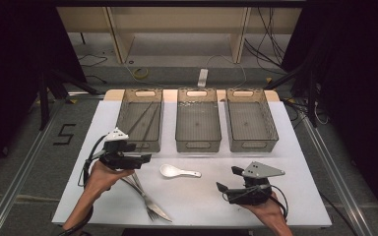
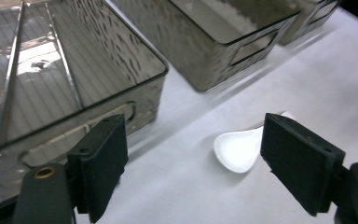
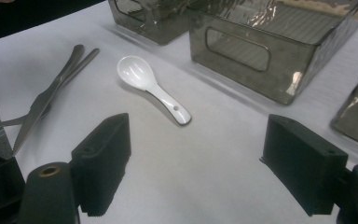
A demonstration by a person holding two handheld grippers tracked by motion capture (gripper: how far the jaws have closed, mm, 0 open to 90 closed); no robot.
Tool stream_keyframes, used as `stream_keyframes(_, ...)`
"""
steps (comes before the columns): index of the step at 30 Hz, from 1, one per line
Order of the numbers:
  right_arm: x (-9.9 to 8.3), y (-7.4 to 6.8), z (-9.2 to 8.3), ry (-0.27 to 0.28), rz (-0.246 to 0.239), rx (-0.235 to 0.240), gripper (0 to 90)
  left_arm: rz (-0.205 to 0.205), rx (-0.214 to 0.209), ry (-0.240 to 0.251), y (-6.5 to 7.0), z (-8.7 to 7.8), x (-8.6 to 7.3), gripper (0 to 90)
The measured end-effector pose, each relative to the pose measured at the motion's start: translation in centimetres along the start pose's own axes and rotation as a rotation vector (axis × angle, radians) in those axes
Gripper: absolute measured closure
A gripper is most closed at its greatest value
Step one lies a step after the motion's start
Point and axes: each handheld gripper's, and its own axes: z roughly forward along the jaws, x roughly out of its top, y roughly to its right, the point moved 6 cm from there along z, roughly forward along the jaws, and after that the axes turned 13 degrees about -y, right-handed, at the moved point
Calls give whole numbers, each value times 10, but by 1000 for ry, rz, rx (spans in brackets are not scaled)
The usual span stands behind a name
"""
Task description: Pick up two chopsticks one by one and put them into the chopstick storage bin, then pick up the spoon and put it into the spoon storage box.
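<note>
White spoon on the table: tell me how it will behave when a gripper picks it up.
The white spoon looks glossy, like glazed ceramic, so it is probably stiff, slippery between pads and breakable if dropped. It lies flat with a rounded bowl, so a push would likely spin or slide it on the smooth white table rather than roll it.

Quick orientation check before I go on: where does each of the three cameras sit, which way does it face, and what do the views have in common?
High view: above the person's side, looking forward and down on the table with three bins; both forearms, left gripper and right gripper show.
Left gripper view: rides the left gripper, facing the left bin; its open black jaws show.
Right gripper view: rides the right gripper, facing cutlery; open jaws show.
Shared: all three show the white spoon.
</note>
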Motion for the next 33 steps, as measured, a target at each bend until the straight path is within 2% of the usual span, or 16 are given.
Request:
stream_keyframes(5,3,0,7,-14,-5,9,241,9,1,11,6,-1,-6,192)
stream_keyframes(8,5,-2,11,-21,-12,18,240,5,-10,35,9,-3,-8,192)
stream_keyframes(11,9,-3,14,-25,-14,28,240,16,2,54,11,-6,-12,192)
stream_keyframes(13,10,-5,18,-35,-21,36,241,13,-6,62,13,-6,-13,187)
stream_keyframes(21,18,-16,31,-62,-56,66,240,23,-5,77,17,-10,-17,177)
stream_keyframes(27,20,-19,40,-81,-63,72,239,33,18,59,18,-10,-20,174)
stream_keyframes(33,20,-21,43,-94,-70,79,239,16,19,80,19,-15,-21,172)
